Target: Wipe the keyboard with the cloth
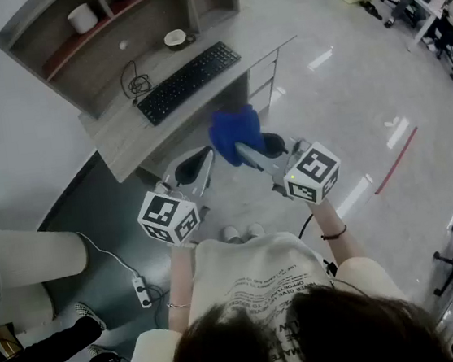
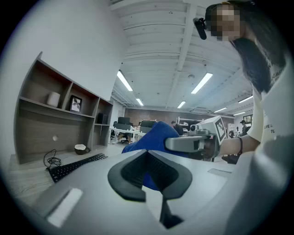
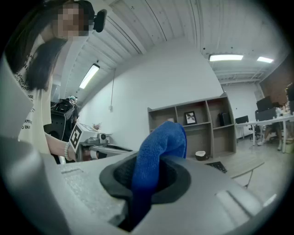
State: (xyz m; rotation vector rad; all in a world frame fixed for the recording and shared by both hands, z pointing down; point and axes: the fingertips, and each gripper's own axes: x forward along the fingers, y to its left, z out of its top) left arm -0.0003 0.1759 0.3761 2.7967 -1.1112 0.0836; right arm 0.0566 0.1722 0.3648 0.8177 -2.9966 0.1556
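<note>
Presently notes the cloth [image 1: 235,134] as deep blue and fuzzy, bunched into a rounded lump and folded over at its top. Finds it held in the air in front of the person, above the floor and well apart from the keyboard [image 1: 188,81], a black one lying flat on the wooden desk [image 1: 123,139]. Confirms the right gripper [image 1: 249,152] clamped on the cloth: sees the jaws pressed onto the fabric in the right gripper view, with the blue bulk rising past the pads. Records the left gripper [image 1: 196,165] just beside the cloth, jaws drawn together with nothing between them; sees blue only beyond the pads in the left gripper view. Cannot tell whether its tip touches the fabric. Notes a small round bowl [image 1: 175,37] behind the keyboard and a coiled black cable [image 1: 137,84] near its left end.
</note>
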